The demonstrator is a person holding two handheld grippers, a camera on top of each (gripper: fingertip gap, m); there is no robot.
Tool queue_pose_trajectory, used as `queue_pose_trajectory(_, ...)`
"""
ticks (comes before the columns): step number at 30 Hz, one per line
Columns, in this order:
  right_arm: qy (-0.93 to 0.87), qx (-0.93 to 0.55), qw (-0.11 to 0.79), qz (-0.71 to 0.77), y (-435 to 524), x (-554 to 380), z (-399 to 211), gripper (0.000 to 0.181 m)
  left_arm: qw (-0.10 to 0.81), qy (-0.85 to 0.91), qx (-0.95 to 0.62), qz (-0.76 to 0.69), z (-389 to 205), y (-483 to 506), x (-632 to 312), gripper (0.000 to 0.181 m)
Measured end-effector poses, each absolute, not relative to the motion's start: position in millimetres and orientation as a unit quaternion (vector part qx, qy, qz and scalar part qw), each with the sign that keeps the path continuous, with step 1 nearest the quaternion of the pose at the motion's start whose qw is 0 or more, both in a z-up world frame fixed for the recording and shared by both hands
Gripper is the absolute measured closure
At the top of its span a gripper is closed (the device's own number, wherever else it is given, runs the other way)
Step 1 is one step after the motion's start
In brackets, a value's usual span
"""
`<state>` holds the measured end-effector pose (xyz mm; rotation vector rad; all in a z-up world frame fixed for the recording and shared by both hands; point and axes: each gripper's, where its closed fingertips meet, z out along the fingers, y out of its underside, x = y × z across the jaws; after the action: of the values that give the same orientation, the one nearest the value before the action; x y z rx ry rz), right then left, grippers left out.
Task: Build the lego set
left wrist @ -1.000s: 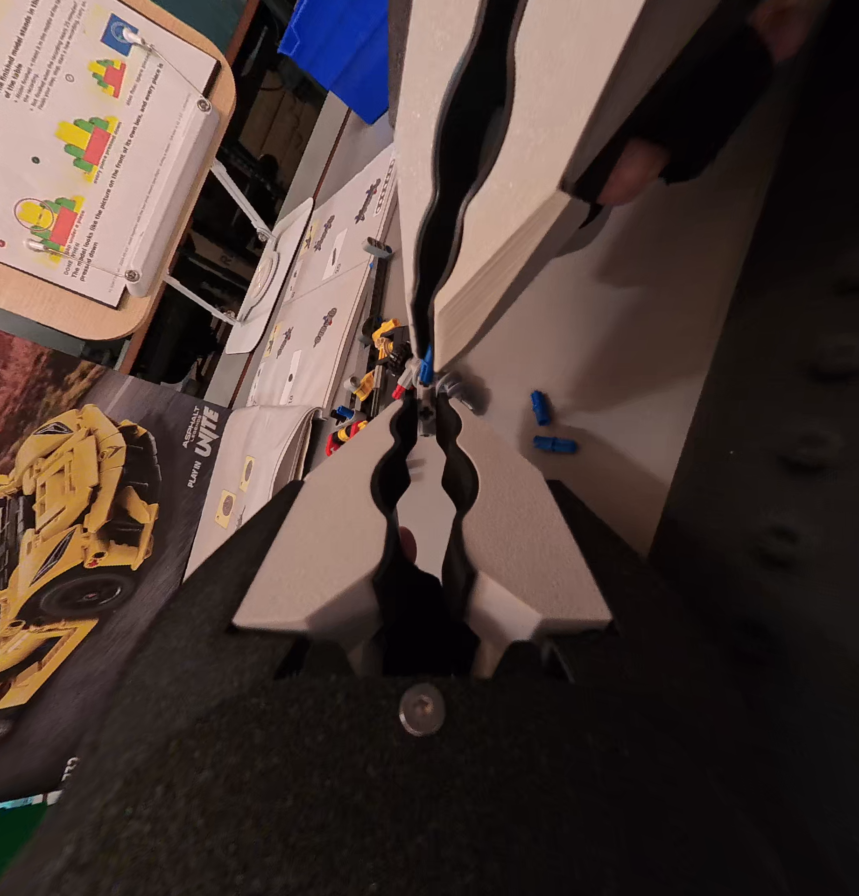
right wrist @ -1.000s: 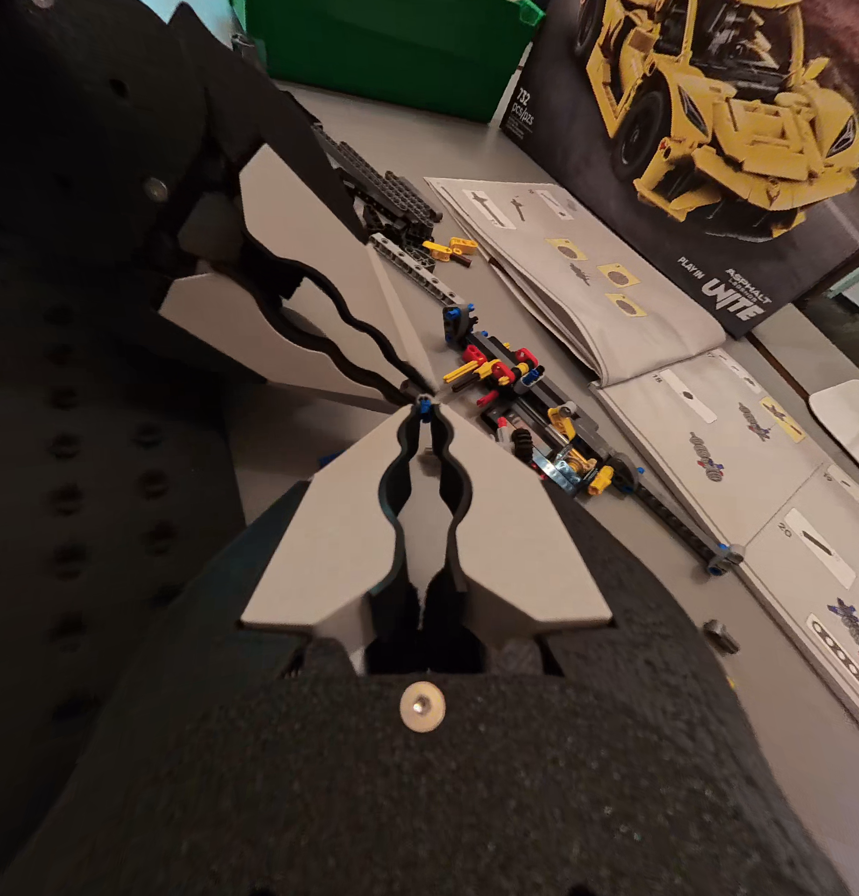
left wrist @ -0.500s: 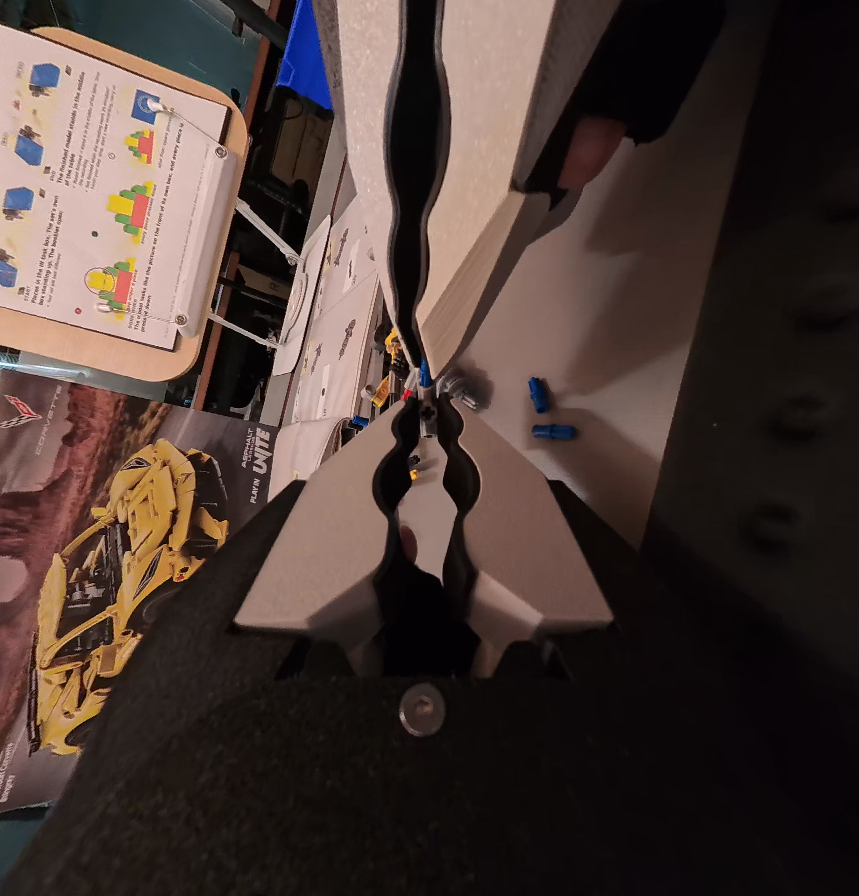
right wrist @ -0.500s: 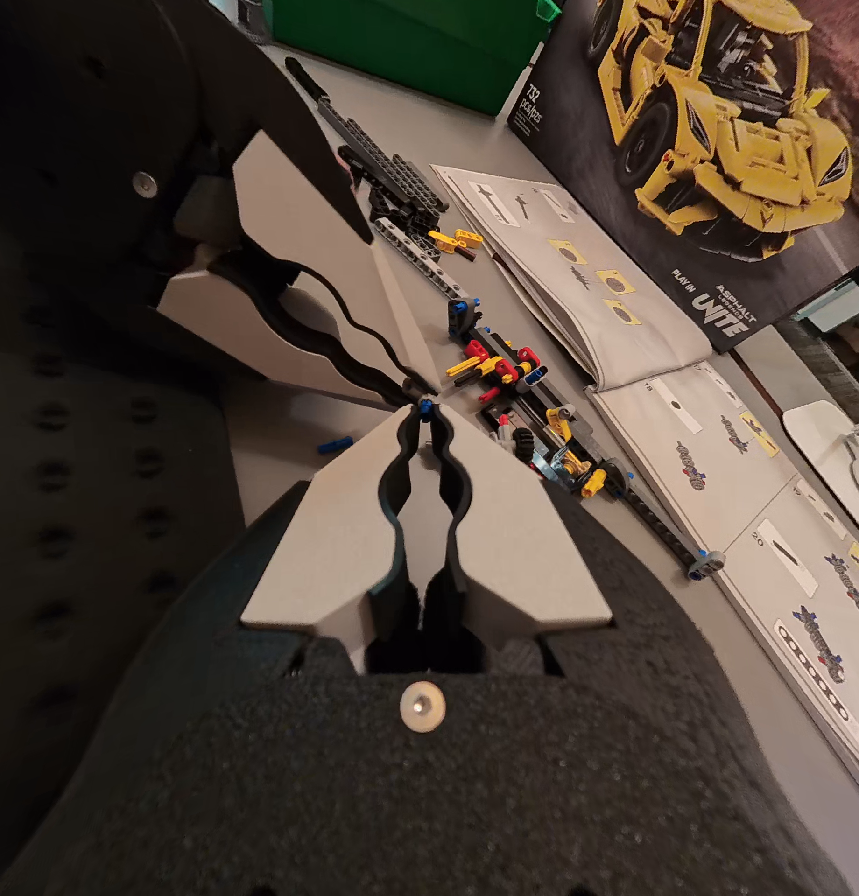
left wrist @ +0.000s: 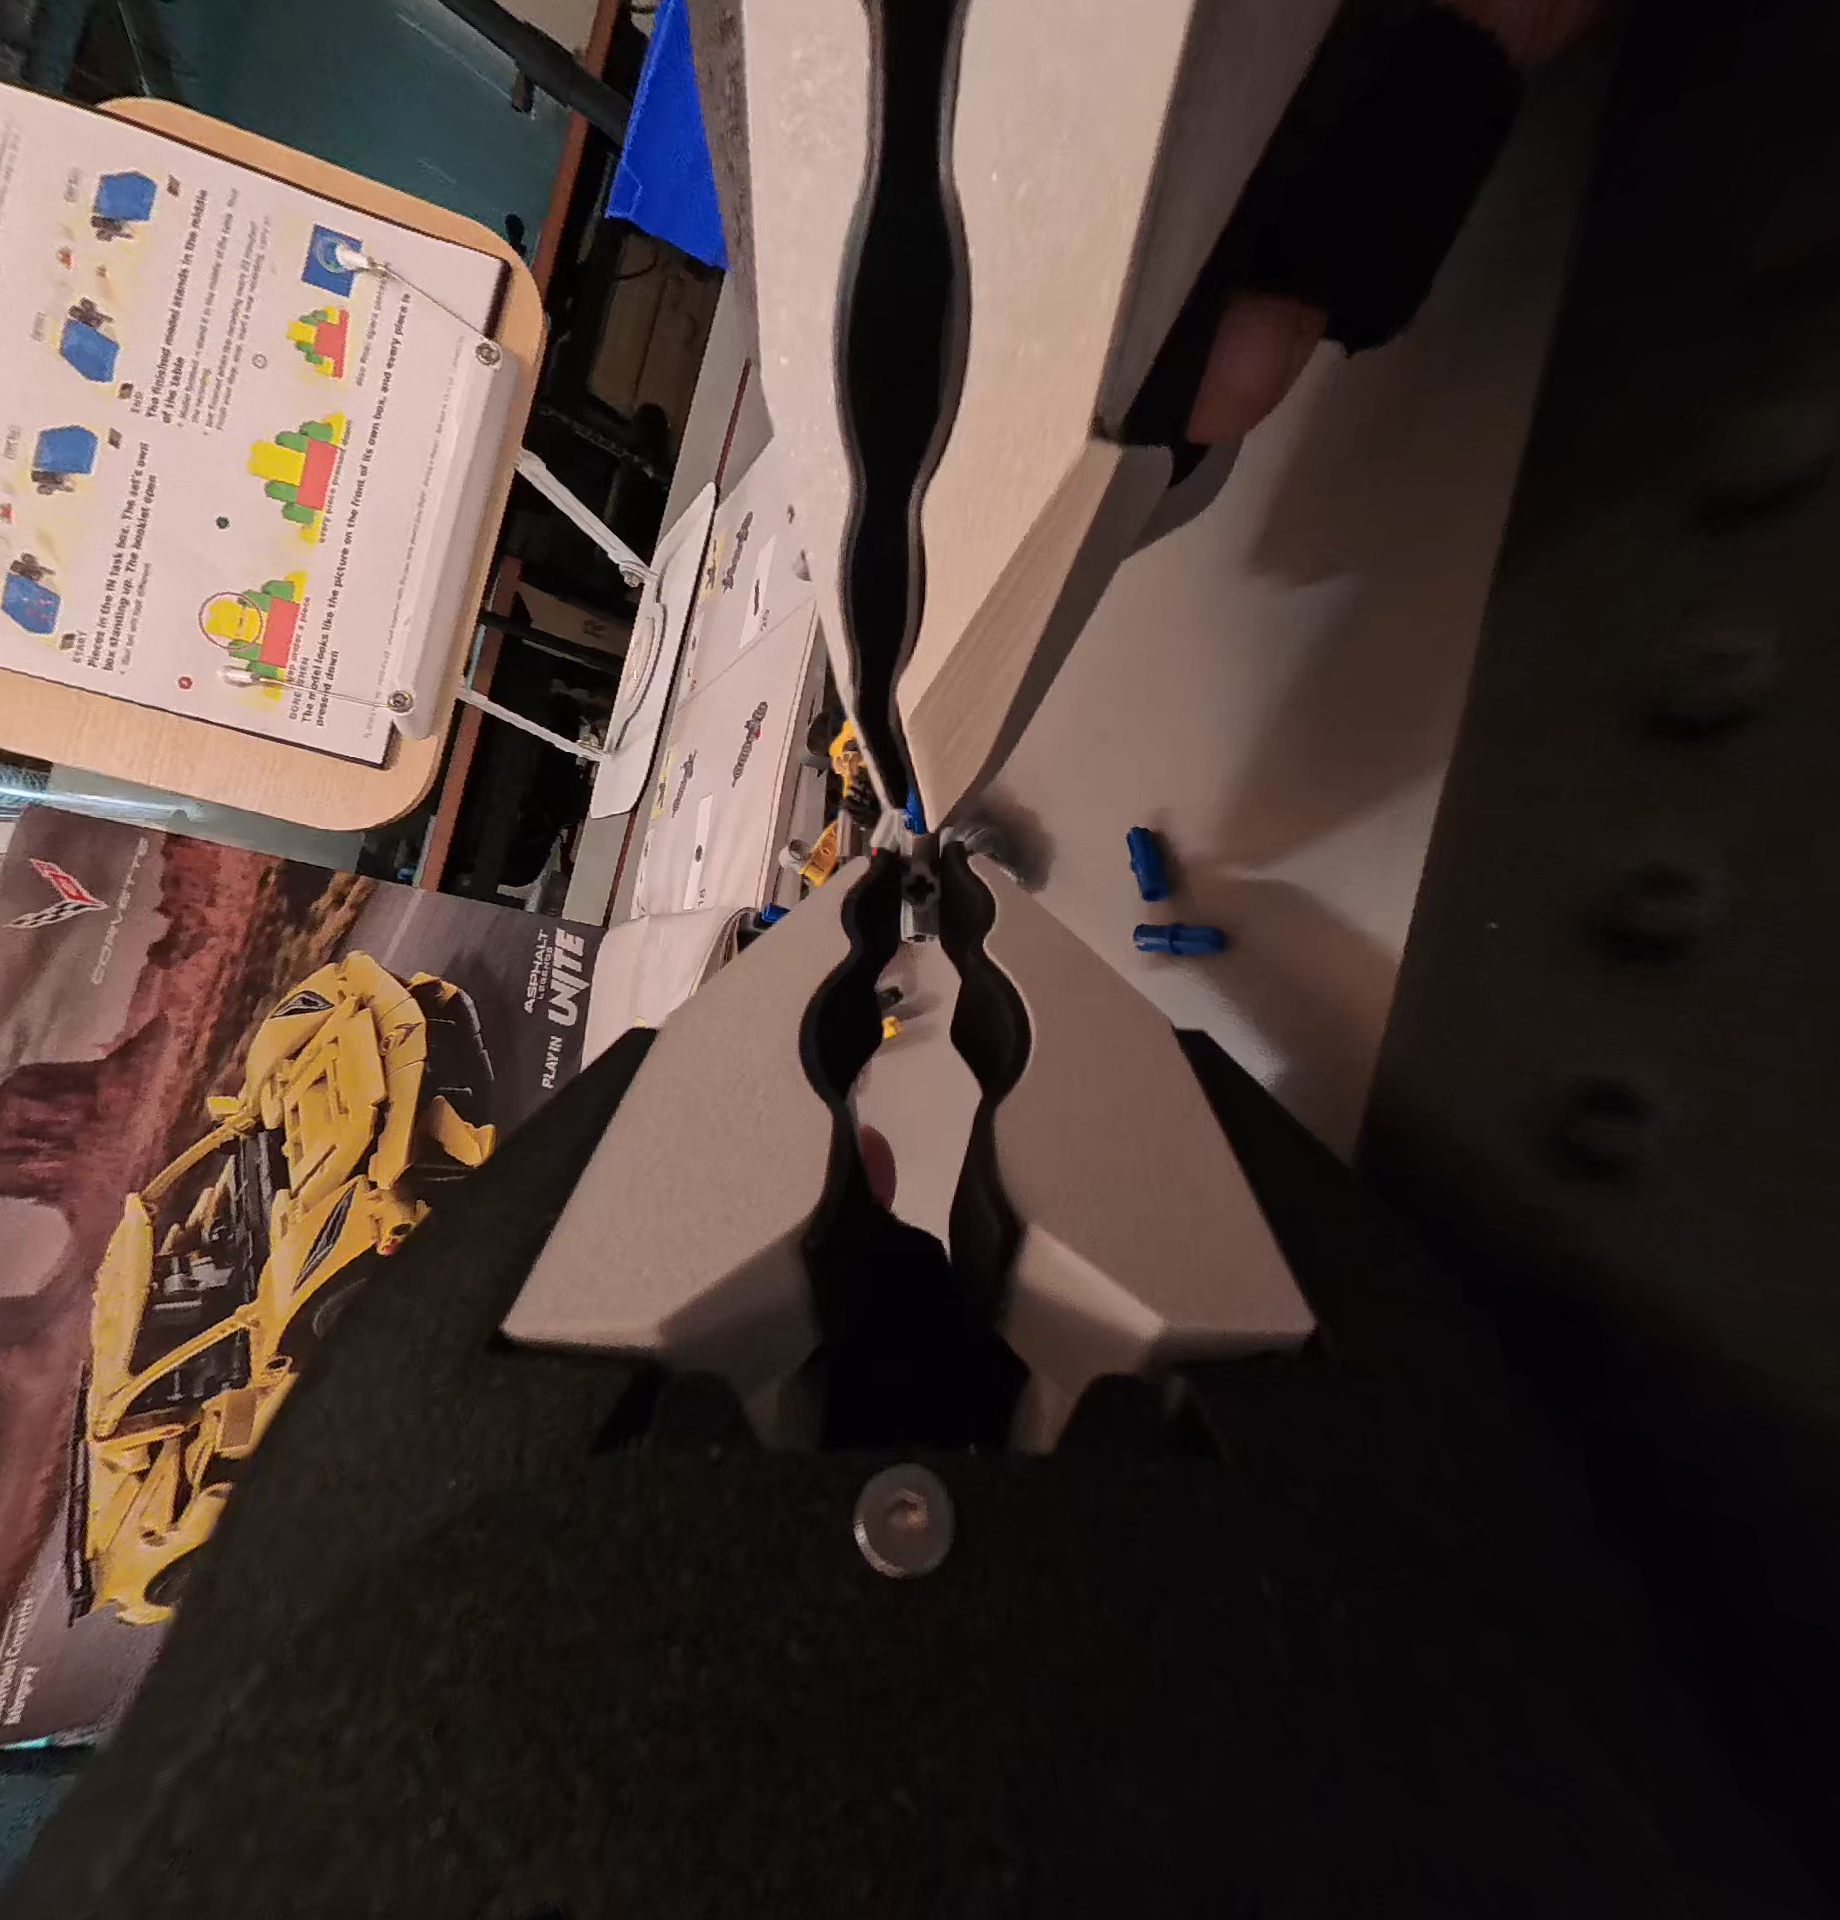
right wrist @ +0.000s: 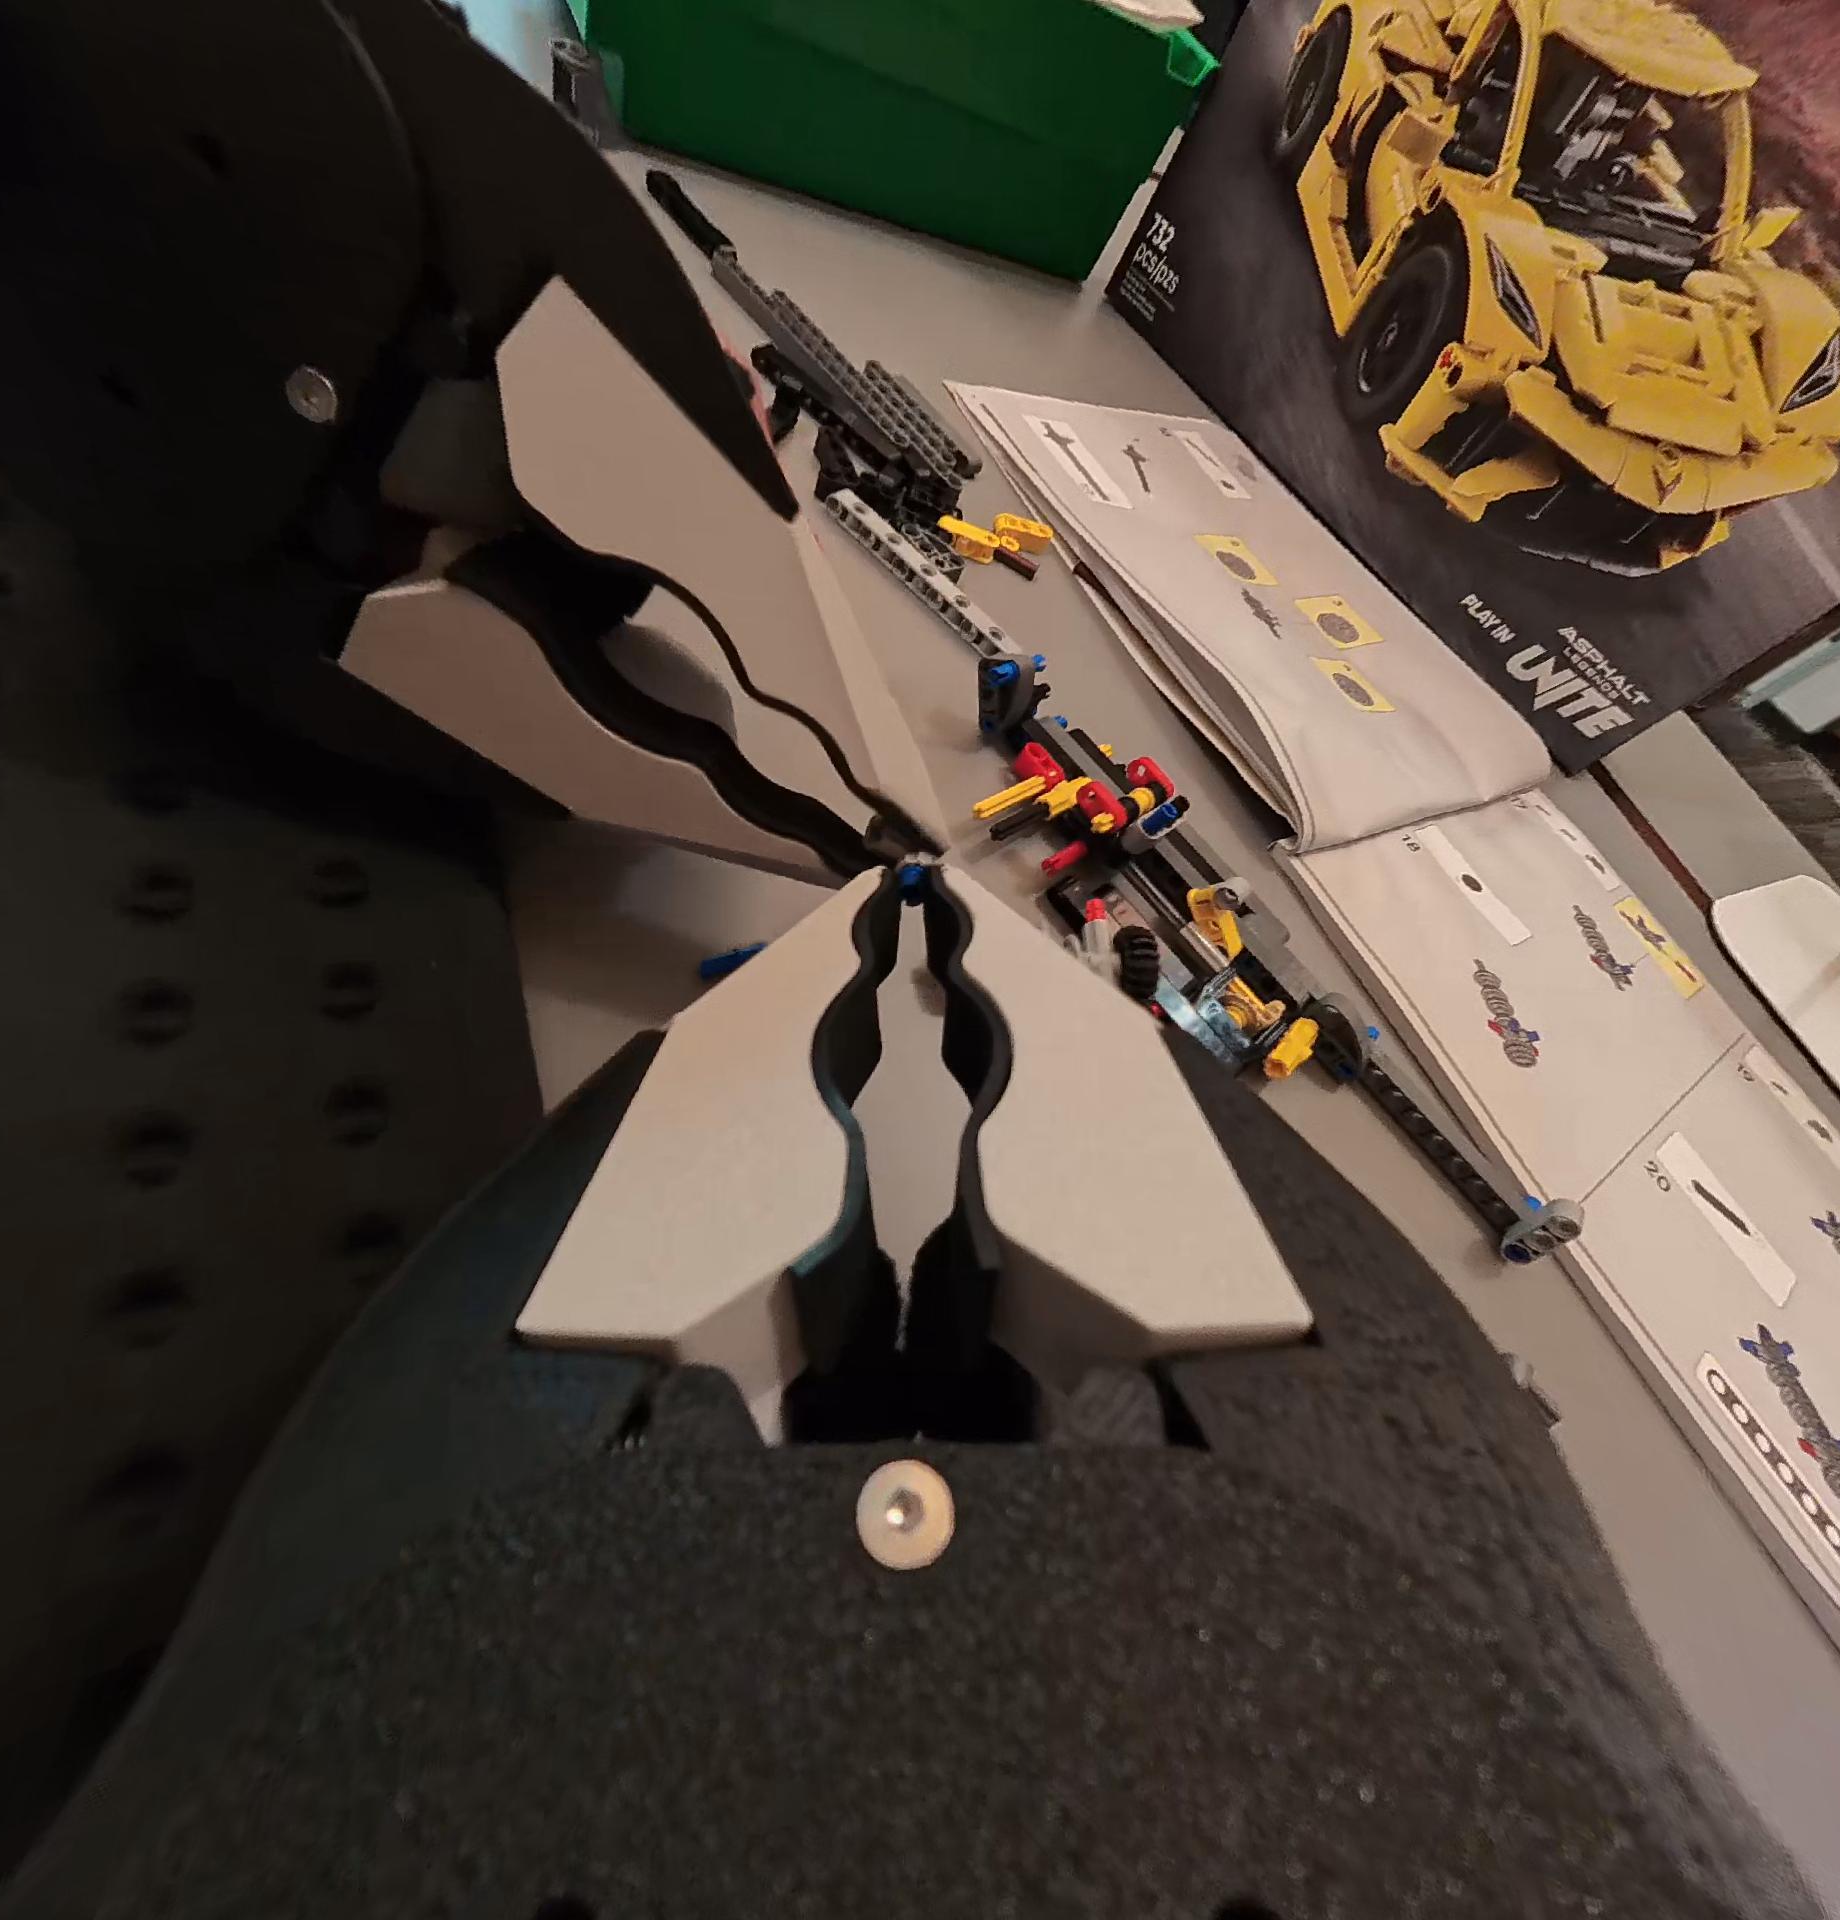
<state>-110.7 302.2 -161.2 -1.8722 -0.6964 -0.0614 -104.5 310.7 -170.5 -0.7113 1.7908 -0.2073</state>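
The grey worktop [right wrist: 999, 343] carries the set's box [right wrist: 1518, 312] with the yellow car, standing at the far edge, and an open instruction booklet [right wrist: 1259, 582] in front of it. Beside the booklet lies the long, partly built chassis [right wrist: 1134, 831] with red, yellow and blue parts. Above the worktop the two grippers meet tip to tip: the left gripper [left wrist: 921, 883] has its jaws pinching a small grey connector [left wrist: 921, 896], and the right gripper [right wrist: 911, 883] has its jaws pinching a blue pin [right wrist: 911, 878]. Two loose blue pins [left wrist: 1165, 909] lie nearby.
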Motion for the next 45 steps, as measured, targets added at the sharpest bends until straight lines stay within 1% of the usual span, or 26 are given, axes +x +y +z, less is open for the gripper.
queue_pose_trajectory(10,-0.298,-0.792,0.532,-0.026,302.5,-111.7,-166.5,0.178,0.57,0.769,-0.284,-0.061,-172.9,308.9,-105.4,0.175)
queue_pose_trajectory(15,-0.278,-0.79,0.547,-0.002,303.1,-111.0,-159.1,0.177,0.579,0.759,-0.288,-0.073,-168.5,308.3,-104.0,0.175)
queue_pose_trajectory(19,-0.266,-0.795,0.546,0.001,302.7,-108.8,-159.2,0.173,0.579,0.758,-0.295,-0.063,-170.5,311.9,-103.9,0.175)
queue_pose_trajectory(23,-0.273,-0.794,0.543,-0.003,302.2,-110.2,-160.8,0.177,0.579,0.76,-0.289,-0.067,-170.5,309.7,-104.0,0.175)
queue_pose_trajectory(38,-0.289,-0.798,0.528,-0.009,301.6,-111.1,-167.7,0.178,0.577,0.769,-0.273,-0.036,-173.3,307.7,-105.4,0.175)
queue_pose_trajectory(43,-0.279,-0.805,0.523,0.011,302.1,-111.0,-169.8,0.178,0.576,0.769,-0.272,-0.05,-173.4,305.2,-104.4,0.175)
queue_pose_trajectory(45,-0.256,-0.797,0.545,0.051,301.0,-110.1,-158.5,0.178,0.597,0.749,-0.275,-0.074,-163.0,303.3,-103.1,0.175)
